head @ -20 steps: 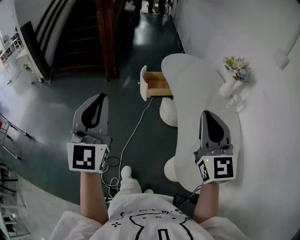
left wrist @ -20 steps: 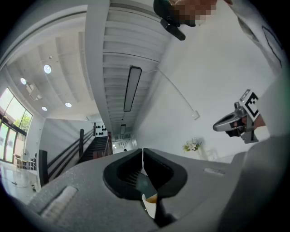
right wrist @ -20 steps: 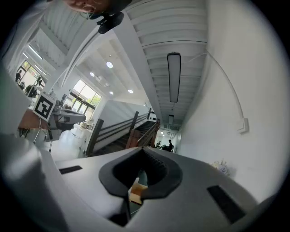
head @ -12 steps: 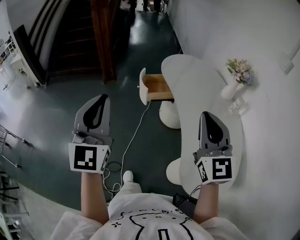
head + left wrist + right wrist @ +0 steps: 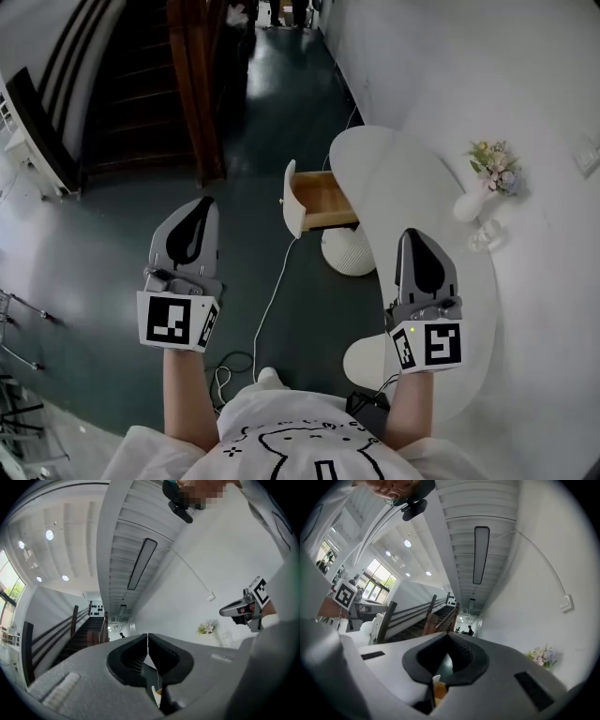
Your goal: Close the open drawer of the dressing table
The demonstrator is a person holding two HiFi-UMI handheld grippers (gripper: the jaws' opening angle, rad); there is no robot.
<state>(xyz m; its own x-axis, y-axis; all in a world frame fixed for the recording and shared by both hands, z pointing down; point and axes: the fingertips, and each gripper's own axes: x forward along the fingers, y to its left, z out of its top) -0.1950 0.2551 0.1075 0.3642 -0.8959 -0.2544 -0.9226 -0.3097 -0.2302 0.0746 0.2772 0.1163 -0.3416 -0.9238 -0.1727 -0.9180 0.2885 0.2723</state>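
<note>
The left claw (image 5: 197,208) and right claw (image 5: 415,240) are both closed on nothing; held well short of the open drawer (image 5: 319,199), probably ready to push it.

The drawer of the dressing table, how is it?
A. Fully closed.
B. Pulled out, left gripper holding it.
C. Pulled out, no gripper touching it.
C: the drawer stands out from the dressing table, wooden inside showing; the left gripper and right gripper are well short of it.
</note>
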